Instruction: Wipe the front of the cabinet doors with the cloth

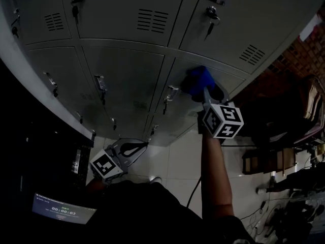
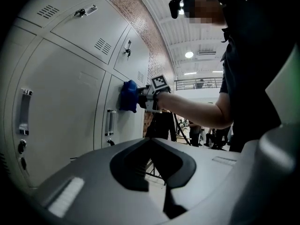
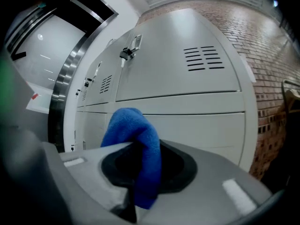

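A bank of grey metal cabinet doors [image 1: 124,72] fills the head view. My right gripper [image 1: 205,91] is shut on a bunched blue cloth [image 1: 198,79], which is pressed against a lower right door [image 1: 179,103] beside its handle [image 1: 170,93]. In the right gripper view the cloth [image 3: 134,139] sticks up between the jaws of that gripper [image 3: 140,175], close to the door face [image 3: 197,125]. My left gripper [image 1: 142,146] hangs low over the floor, shut and holding nothing. Its own view shows the left gripper [image 2: 157,168], the cloth [image 2: 127,96] on the door, and the right gripper [image 2: 143,99].
Keys hang from the upper door locks [image 1: 211,18]. Door handles [image 1: 99,83] stick out from the fronts. White tiled floor [image 1: 177,159] with a cable lies below. Furniture and clutter [image 1: 284,156] stand at the right by a brick wall. A small screen [image 1: 63,210] glows lower left.
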{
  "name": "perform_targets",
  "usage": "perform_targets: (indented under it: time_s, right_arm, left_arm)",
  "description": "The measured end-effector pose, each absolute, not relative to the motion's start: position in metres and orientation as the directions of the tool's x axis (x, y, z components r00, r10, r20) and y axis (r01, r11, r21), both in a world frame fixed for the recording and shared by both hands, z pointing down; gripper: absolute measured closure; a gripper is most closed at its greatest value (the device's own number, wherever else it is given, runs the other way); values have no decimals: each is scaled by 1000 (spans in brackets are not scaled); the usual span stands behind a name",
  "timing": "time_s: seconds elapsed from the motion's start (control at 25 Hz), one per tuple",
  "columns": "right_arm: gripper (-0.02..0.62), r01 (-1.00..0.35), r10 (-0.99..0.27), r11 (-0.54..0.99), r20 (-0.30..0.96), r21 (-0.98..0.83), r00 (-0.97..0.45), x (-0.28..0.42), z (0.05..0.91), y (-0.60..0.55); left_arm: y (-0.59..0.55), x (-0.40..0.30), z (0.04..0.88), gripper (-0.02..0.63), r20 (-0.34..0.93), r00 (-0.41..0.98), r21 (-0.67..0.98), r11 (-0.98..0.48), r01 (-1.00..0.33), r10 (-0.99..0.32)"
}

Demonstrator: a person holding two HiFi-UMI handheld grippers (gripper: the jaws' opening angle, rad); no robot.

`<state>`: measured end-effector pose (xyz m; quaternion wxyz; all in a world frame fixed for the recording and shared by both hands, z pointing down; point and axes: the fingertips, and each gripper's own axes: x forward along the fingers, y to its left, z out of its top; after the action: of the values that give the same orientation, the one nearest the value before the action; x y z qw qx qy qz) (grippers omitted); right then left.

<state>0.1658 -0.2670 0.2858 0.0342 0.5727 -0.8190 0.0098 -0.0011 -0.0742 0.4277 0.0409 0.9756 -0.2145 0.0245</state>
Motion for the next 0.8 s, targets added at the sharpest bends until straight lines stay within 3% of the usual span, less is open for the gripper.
perform_targets:
  time_s: [0.52,0.8]
  right_arm:
    - [526,-995,-992,95,80,22,-93,311,283,-253]
    - [526,-998,-996,51,75,21,-49,326,284,-246]
  left_arm:
    - [-65,23,429,606,70,936,84,-933,-351,-345]
    - [-61,26,429,606,67,940,82,-938,-338,-333]
